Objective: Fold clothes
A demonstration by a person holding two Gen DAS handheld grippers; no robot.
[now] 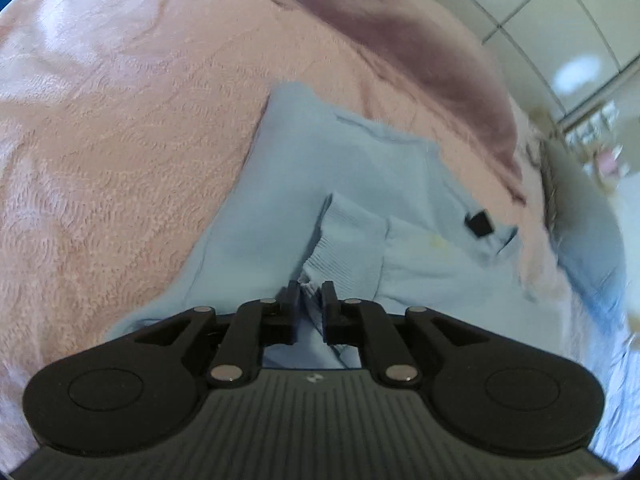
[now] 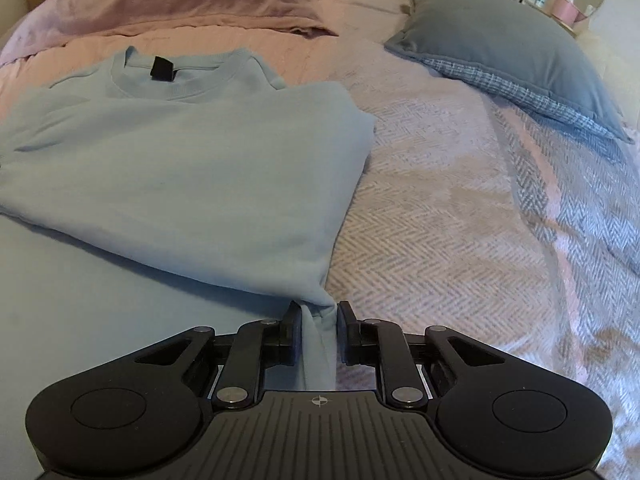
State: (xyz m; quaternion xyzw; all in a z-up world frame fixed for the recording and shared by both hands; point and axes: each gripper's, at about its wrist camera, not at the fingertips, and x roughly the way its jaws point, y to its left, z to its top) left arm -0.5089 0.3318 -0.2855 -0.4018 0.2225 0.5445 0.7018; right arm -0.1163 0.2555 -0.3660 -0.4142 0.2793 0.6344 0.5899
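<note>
A light blue sweatshirt (image 2: 192,168) lies on the bed, its round collar with a black tag (image 2: 163,68) at the far end. My right gripper (image 2: 318,310) is shut on a bunched corner of its near edge, with cloth running back between the fingers. In the left wrist view the same sweatshirt (image 1: 320,168) spreads over the pink bedspread, the black tag (image 1: 479,223) off to the right. A ribbed cuff or hem (image 1: 344,240) rises toward my left gripper (image 1: 311,290), which is shut on that ribbed cloth.
The pink textured bedspread (image 1: 120,160) covers the bed. A mauve folded blanket (image 2: 180,0) lies beyond the collar. A grey-blue pillow (image 2: 512,52) rests at the right on the herringbone cover (image 2: 440,220). Wall tiles (image 1: 568,12) show at the upper right.
</note>
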